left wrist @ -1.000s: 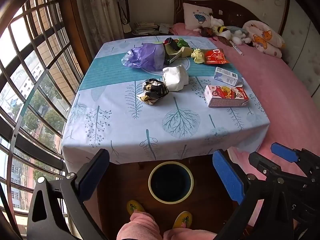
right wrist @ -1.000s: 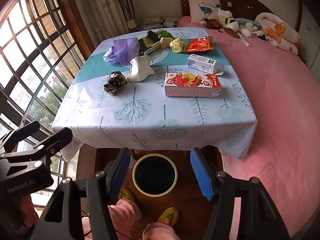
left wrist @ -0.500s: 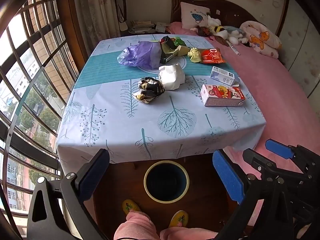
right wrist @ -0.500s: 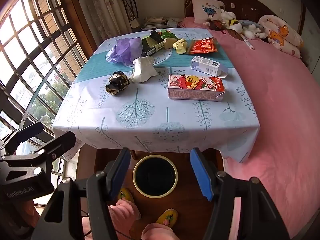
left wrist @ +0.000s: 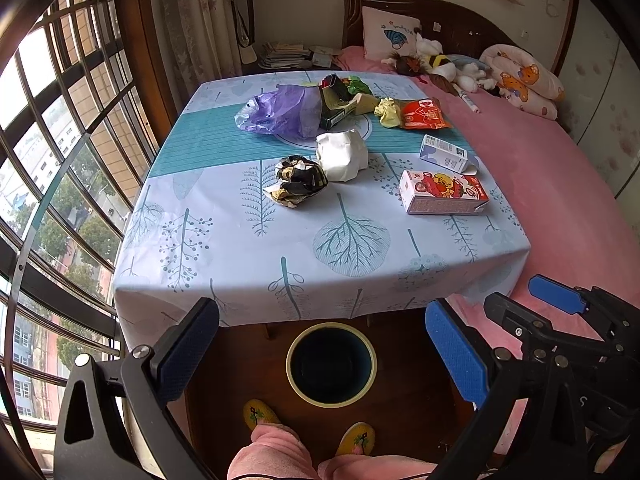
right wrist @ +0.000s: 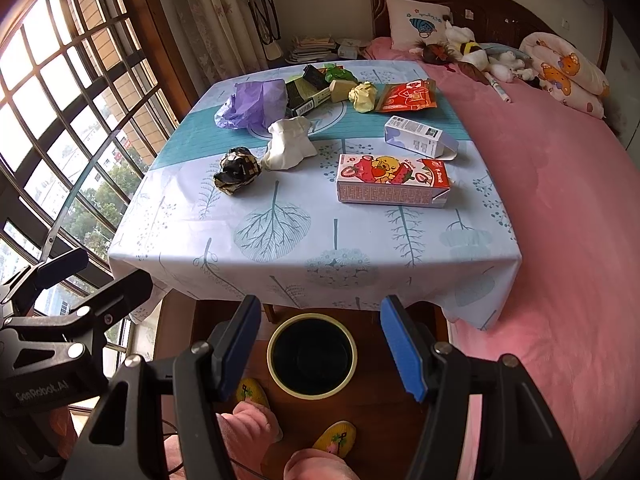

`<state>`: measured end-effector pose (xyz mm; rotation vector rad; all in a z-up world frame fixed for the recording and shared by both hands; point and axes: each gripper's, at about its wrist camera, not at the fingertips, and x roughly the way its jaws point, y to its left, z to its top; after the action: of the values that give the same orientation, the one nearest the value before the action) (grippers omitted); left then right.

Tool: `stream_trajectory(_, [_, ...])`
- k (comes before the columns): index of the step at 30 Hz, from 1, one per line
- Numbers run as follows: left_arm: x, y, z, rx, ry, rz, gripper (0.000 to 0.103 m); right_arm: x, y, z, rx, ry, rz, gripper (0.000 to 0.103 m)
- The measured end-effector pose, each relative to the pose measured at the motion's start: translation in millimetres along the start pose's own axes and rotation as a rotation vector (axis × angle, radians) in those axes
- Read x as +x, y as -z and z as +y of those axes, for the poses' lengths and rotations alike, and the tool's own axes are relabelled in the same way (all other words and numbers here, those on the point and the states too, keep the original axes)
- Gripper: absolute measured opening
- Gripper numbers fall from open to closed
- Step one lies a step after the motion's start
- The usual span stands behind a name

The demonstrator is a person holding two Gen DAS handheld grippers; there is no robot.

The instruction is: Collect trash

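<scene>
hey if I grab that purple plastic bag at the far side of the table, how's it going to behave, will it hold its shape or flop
The purple plastic bag looks thin, crumpled and translucent, so it will probably flop and collapse between the fingers rather than hold shape. It seems very light and may drag or slide on the tablecloth if pushed. It lies against the dark box, which might shift as it lifts.

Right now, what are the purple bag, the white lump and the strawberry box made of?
Crumpled purple bag: thin plastic film, translucent and glossy. White lump: probably crumpled paper, matte with soft creases; could be plastic. Red-and-white strawberry box: printed coated carton, sharp folded edges, slight sheen.
</scene>
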<state>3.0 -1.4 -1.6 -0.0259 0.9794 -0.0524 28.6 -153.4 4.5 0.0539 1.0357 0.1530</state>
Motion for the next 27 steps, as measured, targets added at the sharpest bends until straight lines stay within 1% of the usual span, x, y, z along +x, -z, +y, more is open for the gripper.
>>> stream_trajectory(11, [1.1, 0.3, 1.5, -0.022, -0.025, 0.005, 0.102, -1.8, 0.0, -1.5, 0.001, -0.005, -0.003, 0.063])
stream_trajectory(27, [1.0, 1.8, -0.3, -0.030, -0.035, 0.006, 0.102, 0.2, 0.4, -4.7, 0.001, -0.010, -0.002, 0.063])
